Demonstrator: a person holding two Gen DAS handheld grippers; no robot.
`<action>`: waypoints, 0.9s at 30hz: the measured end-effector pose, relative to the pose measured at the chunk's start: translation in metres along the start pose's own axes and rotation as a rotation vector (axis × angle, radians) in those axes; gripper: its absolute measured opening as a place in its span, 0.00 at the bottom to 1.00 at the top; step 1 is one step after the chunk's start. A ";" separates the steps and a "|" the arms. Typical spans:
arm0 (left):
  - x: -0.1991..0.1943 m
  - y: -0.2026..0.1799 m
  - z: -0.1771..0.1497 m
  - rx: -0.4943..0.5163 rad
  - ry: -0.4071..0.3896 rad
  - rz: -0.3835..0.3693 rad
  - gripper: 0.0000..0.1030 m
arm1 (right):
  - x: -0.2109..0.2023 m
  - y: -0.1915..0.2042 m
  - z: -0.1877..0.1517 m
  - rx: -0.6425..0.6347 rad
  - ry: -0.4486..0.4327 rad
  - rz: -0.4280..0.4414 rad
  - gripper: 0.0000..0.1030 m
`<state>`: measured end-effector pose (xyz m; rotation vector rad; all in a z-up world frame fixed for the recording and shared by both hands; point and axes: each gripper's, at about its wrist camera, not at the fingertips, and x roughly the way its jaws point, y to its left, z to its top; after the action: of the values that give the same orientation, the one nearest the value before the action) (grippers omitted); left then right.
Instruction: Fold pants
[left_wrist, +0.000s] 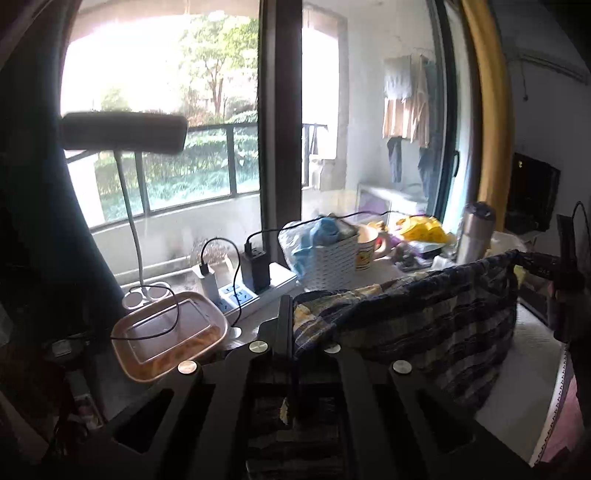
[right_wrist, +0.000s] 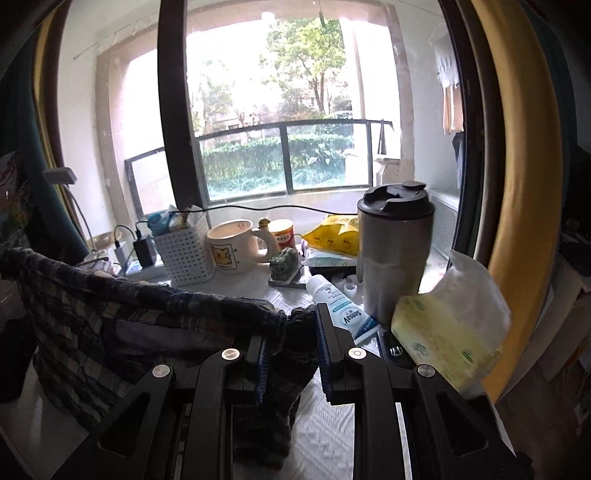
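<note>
Large window (right_wrist: 280, 122) with balcony railing behind a cluttered white table (right_wrist: 325, 417). Plaid pants (left_wrist: 424, 314) hang stretched above it between 2 tongs: left tongs (left_wrist: 290, 332) fully closed on one edge, right tongs (right_wrist: 290, 343) clamped narrowly on the other

Both wrist views face window; share pants (left_wrist: 424, 314), basket (right_wrist: 186, 251).

The pants (left_wrist: 424, 314) are dark navy plaid crossed with pale yellow and grey stripes. Both tongs are black, the right tongs (right_wrist: 291, 354) with blue ribbed pads. At centre of the right view, the basket (right_wrist: 184, 251) is white lattice and the mug (right_wrist: 231, 247) cream with a yellow cartoon. The tumbler (right_wrist: 393, 254) is steel grey with a black lid. The curtain (right_wrist: 524, 147) is mustard yellow.
</note>
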<state>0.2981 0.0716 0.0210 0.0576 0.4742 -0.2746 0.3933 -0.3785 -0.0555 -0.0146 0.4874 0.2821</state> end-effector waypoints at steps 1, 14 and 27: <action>0.016 0.007 -0.001 -0.008 0.029 0.008 0.01 | 0.012 0.000 0.003 -0.006 0.016 0.000 0.22; 0.133 0.065 -0.033 -0.089 0.260 0.121 0.46 | 0.149 0.015 0.015 -0.129 0.237 -0.011 0.22; 0.068 0.053 -0.056 -0.105 0.233 0.075 0.79 | 0.132 0.014 0.022 -0.157 0.229 -0.100 0.52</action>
<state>0.3453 0.1121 -0.0604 0.0052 0.7162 -0.1699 0.5111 -0.3289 -0.0969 -0.2261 0.6888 0.2207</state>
